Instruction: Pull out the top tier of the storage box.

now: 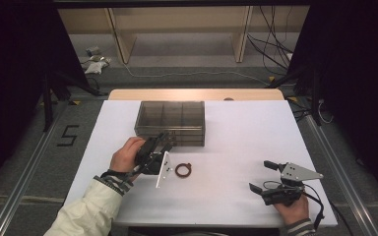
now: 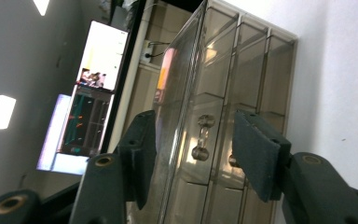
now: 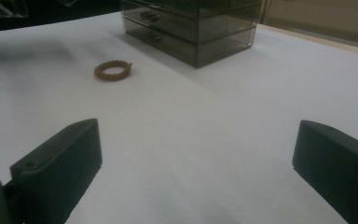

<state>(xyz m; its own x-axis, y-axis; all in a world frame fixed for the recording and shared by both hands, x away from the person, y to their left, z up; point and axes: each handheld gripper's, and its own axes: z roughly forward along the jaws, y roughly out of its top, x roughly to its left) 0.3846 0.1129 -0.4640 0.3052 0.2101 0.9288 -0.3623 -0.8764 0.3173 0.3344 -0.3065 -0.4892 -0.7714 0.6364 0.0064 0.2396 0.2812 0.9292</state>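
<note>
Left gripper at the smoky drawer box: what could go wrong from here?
1. The left gripper straddles the small clear drawer knob, pads not yet touching. The knob sits nearer one pad, so a close might slip off it.
2. The smoky transparent plastic drawer box stands loose on the white table; a pull could drag the whole box rather than open a drawer.
3. The brown beaded bracelet lies near the left hand, which could sweep it.

The drawer box point(image 2: 223, 93) runs off the left claw view's bottom edge.
</note>
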